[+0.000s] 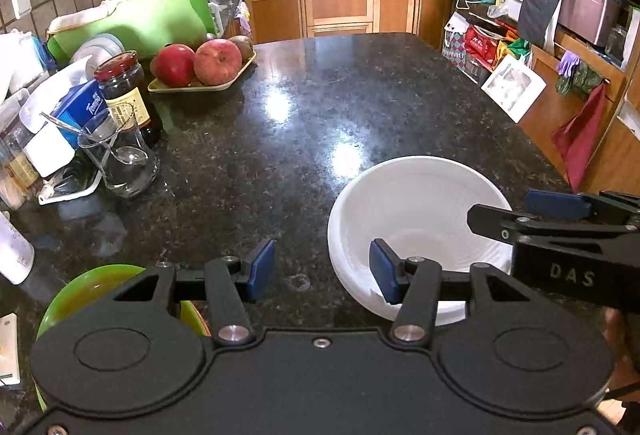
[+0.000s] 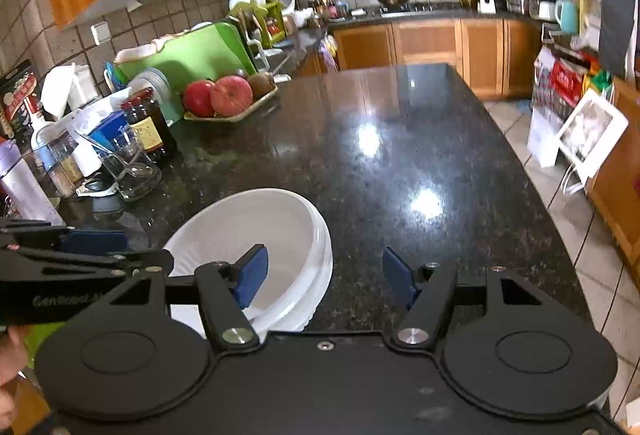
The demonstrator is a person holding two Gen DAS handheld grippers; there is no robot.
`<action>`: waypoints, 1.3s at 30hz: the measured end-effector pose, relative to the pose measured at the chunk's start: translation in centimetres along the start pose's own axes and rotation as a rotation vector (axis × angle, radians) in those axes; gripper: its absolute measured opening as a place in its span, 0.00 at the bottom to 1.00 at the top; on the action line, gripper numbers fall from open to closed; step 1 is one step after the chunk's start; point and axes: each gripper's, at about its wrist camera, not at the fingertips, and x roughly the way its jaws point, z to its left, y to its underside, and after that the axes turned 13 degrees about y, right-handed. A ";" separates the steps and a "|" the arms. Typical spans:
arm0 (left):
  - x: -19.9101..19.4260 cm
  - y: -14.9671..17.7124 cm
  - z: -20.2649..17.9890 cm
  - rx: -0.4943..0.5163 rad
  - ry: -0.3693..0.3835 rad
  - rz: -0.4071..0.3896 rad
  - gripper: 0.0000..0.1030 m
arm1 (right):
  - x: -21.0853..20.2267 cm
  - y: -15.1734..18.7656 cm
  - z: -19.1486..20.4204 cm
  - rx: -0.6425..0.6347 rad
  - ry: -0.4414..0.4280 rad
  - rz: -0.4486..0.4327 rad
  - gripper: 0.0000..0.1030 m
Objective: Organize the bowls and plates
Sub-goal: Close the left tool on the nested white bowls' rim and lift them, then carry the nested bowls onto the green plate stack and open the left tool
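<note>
Both tools stand over the white bowl (image 1: 416,219), which sits on the dark granite counter (image 1: 304,123) and appears to rest in a second white bowl, a double rim showing in the right wrist view. The left gripper (image 1: 322,271) has its jaws parted about halfway and empty: one blue pad is over the bowl's near rim, the other over bare counter. The right gripper (image 2: 324,277) is likewise half parted and empty, one pad inside the bowl and the other outside past the wall. A green bowl (image 1: 92,287) lies just below and outboard of the left gripper. Judgement: the white bowls are stacked and released; the next step is likely the green bowl, requiring the left tool to straddle its rim before closing.
</note>
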 end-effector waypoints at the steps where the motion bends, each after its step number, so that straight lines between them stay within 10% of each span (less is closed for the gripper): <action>1: 0.1 0.1 -0.1 0.002 0.005 0.000 0.57 | 0.4 0.0 -0.1 0.005 -0.006 0.013 0.64; 19: 3.7 -0.1 0.6 -0.070 0.053 0.092 0.39 | 2.8 -0.3 0.5 -0.050 -0.052 0.099 0.23; 39: 3.9 -0.6 -0.5 -0.107 0.020 0.132 0.28 | 2.5 -0.8 0.1 -0.068 -0.110 0.112 0.20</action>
